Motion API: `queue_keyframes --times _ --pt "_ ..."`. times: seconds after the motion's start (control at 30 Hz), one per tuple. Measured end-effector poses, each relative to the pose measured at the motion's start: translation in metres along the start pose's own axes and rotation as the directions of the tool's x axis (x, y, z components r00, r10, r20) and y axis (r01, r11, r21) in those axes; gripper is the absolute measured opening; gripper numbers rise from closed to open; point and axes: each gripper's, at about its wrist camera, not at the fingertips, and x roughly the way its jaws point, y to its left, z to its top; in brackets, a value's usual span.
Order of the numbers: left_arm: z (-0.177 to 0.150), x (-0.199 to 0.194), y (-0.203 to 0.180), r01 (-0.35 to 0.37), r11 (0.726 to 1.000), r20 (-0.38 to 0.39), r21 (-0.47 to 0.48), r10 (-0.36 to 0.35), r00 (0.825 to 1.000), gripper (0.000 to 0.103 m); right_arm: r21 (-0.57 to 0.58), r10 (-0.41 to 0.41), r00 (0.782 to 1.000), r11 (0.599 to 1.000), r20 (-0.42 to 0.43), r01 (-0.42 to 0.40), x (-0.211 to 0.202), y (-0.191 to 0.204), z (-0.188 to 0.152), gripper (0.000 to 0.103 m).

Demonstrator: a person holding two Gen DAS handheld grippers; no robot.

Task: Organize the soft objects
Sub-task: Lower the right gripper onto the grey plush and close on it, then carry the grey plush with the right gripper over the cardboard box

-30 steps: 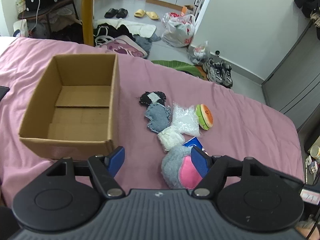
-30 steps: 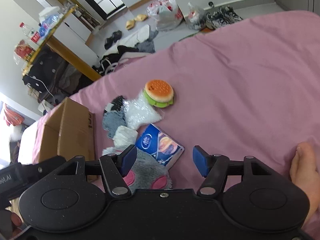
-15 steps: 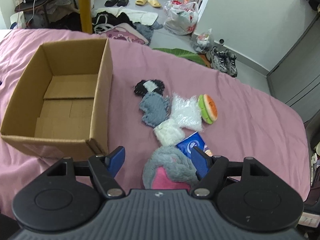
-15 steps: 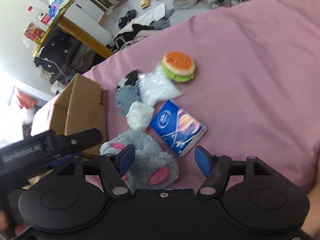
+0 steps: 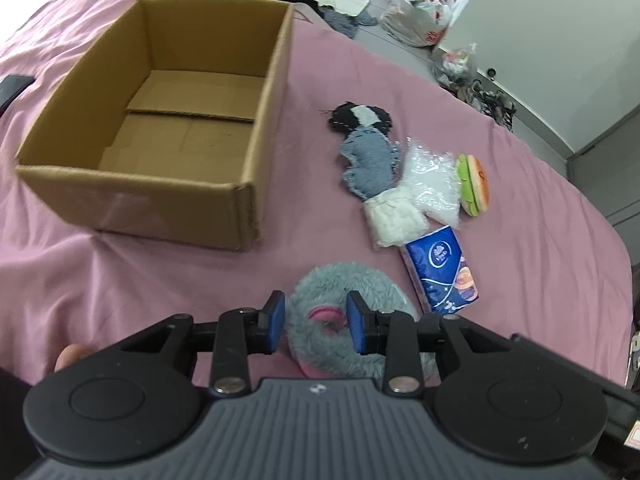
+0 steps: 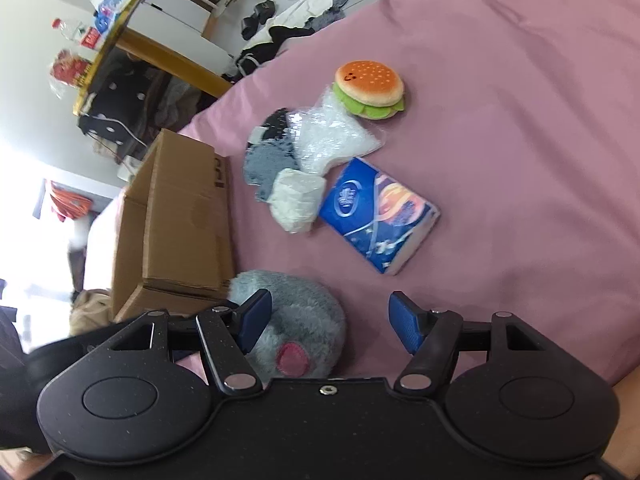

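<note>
Beside the cardboard box [image 5: 168, 128], left gripper [image 5: 316, 322] pinches the grey plush [image 5: 344, 280]; right gripper [image 6: 330, 322] hovers spread

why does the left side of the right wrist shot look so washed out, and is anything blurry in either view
Right wrist view: bright daylight blows out the left edge beside the cardboard box, and the fisheye bends the bed. Left wrist view: even light, slight softness, the grey plush slipper between the left gripper fingers still readable.

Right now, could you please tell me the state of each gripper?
Left gripper: fingers closing around the grey plush slipper; firm grip cannot be told.
Right gripper: open, holding nothing.
</note>
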Motion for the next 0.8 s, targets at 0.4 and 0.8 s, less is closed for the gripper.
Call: queue_keyframes --times 0.4,0.8 --pt "-0.003 0.008 0.022 0.046 0.988 -0.031 -0.148 -0.051 0.998 0.033 0.043 0.044 0.998 0.998 -0.052 -0.042 0.016 0.005 -0.006 0.056" --pt "-0.009 0.003 0.027 0.151 0.954 -0.010 -0.257 -0.158 0.987 0.027 0.042 0.095 0.995 0.995 -0.011 -0.095 0.001 0.006 -0.010 0.037"
